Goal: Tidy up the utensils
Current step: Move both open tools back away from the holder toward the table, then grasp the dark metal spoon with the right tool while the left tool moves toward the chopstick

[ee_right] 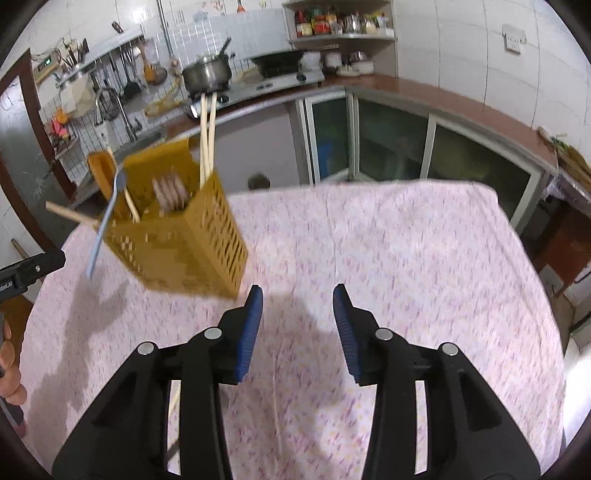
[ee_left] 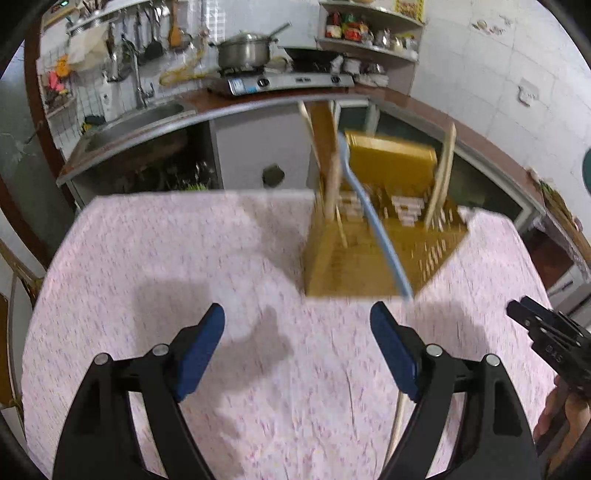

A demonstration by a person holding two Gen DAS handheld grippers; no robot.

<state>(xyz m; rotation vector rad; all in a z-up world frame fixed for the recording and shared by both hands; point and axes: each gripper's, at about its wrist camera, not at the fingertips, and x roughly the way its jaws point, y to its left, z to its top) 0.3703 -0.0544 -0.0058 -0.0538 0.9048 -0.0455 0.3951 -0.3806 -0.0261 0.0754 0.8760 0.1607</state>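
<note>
A desk (ee_right: 406,258) under a pink speckled cloth fills the near ground. Beyond it a brown L-shaped counter (ee_right: 443,99) runs along white tiled walls (ee_right: 461,44), with a sink (ee_left: 140,118) at far left, a gas stove (ee_left: 288,81) bearing a steel pot (ee_left: 243,51), and corner shelves (ee_right: 343,22) of jars.

matt pink cloth (ee_left: 184,258) covers the table under a perforated yellow plastic holder (ee_left: 354,266) of wooden chopsticks (ee_right: 207,136).

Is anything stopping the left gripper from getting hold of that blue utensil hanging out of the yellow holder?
Probably not. The left gripper is open and empty, and the blue utensil slants out over the yellow holder toward it, with only bare tablecloth between. The right gripper stands aside.
</note>
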